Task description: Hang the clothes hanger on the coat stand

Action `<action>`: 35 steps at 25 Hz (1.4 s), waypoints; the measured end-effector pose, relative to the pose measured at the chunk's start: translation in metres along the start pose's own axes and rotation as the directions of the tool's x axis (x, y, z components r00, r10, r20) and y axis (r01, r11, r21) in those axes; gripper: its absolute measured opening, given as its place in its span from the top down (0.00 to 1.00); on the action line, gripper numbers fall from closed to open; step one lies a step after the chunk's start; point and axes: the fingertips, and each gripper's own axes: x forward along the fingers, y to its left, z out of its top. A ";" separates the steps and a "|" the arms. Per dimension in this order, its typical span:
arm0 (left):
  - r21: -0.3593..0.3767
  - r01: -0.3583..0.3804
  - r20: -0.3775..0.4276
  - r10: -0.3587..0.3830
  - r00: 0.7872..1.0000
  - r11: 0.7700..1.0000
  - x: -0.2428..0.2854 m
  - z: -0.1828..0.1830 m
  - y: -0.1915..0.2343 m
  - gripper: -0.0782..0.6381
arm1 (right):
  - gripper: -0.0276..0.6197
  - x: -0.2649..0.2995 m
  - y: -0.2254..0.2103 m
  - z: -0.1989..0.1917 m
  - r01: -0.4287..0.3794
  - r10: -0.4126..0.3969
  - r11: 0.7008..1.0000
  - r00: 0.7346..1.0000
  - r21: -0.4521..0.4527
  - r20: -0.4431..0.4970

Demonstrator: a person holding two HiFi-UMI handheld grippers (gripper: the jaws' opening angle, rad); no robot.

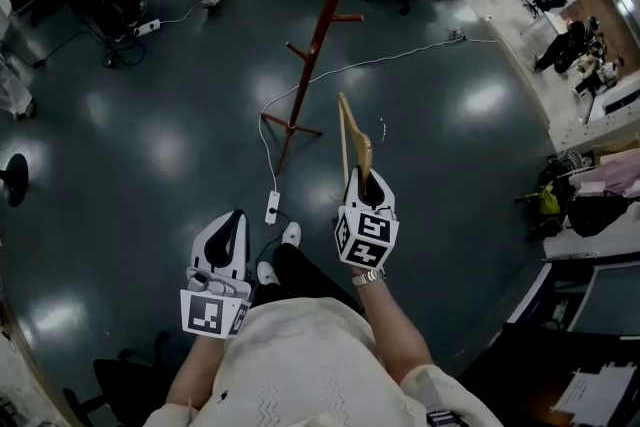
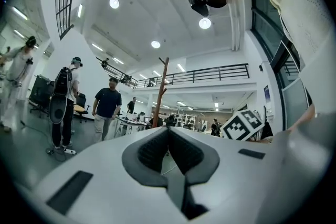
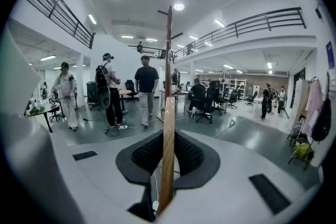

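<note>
Your right gripper (image 3: 168,139) has a smooth, matt white plastic shell. Its dark pads (image 3: 190,155) are ribbed and look rubbery, and they are closed against the clothes hanger (image 3: 167,165). The hanger is pale wood with a smooth, lightly satin finish.

Your left gripper (image 2: 169,134) has the same matt white shell and ribbed dark pads (image 2: 154,152), which are pressed together.

The coat stand (image 1: 318,40) has a smooth reddish-brown finish; whether it is wood or metal cannot be told. The floor (image 1: 150,150) is dark, smooth and very glossy, mirroring the ceiling lights.

Your top (image 1: 300,355) is matt cream knitted cloth. The watch strap (image 1: 368,278) on your right wrist looks like bright metal.
</note>
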 end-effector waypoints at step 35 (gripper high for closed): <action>0.169 -0.248 -0.177 0.277 0.944 0.954 0.148 -0.023 0.055 0.87 | 0.85 0.368 -0.028 0.058 0.116 -0.116 0.993 0.993 -0.023 -0.009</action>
